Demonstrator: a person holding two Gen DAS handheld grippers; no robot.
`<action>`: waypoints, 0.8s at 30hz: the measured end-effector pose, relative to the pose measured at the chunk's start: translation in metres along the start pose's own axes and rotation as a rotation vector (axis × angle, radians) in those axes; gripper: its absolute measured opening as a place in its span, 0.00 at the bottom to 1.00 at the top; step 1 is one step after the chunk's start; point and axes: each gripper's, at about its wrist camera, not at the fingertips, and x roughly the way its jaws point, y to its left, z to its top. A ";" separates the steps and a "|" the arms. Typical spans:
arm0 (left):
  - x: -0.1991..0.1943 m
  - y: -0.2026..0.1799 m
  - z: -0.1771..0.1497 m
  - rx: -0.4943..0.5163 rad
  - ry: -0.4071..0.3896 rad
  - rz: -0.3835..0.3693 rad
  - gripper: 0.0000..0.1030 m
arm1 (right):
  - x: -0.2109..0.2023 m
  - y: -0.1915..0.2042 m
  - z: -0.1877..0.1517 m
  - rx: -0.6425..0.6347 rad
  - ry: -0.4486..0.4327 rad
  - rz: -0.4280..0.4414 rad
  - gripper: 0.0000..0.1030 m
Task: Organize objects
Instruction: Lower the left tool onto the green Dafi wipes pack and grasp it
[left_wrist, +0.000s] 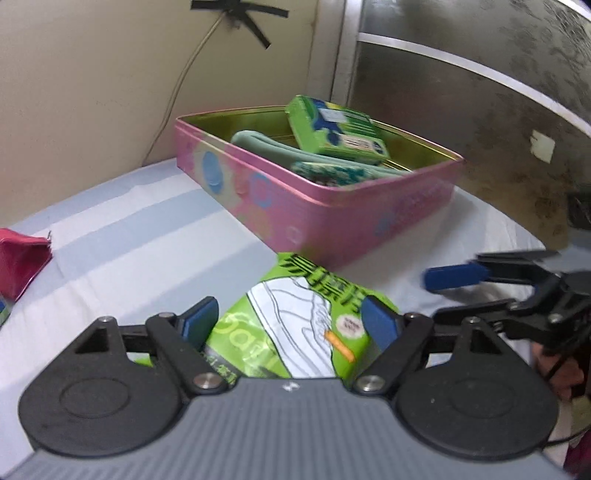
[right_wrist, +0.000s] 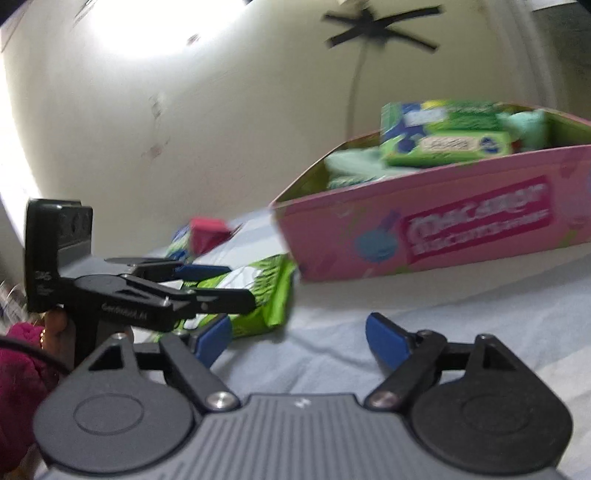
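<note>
Bedsheet (left_wrist: 110, 236): pink tin (left_wrist: 332, 218) holding green packets (left_wrist: 332, 129).

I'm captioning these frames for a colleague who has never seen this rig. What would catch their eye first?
Probably the open pink rectangular tin at the back of the pale blue sheet, already holding a green printed box and pale green cloth. Next, the bright green flat packet with a shoe drawing, clamped between the left gripper pads in the foreground. The right gripper is open with nothing between its fingers.
</note>
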 end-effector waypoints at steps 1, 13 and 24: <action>-0.004 -0.004 -0.002 0.006 0.001 0.008 0.86 | 0.000 0.002 0.000 -0.010 0.003 -0.006 0.82; -0.086 0.010 -0.029 -0.394 -0.083 0.145 0.87 | 0.000 -0.011 0.013 0.097 -0.007 0.095 0.71; -0.058 -0.015 -0.038 -0.488 0.002 0.198 0.48 | 0.021 0.012 0.009 0.077 0.098 0.124 0.31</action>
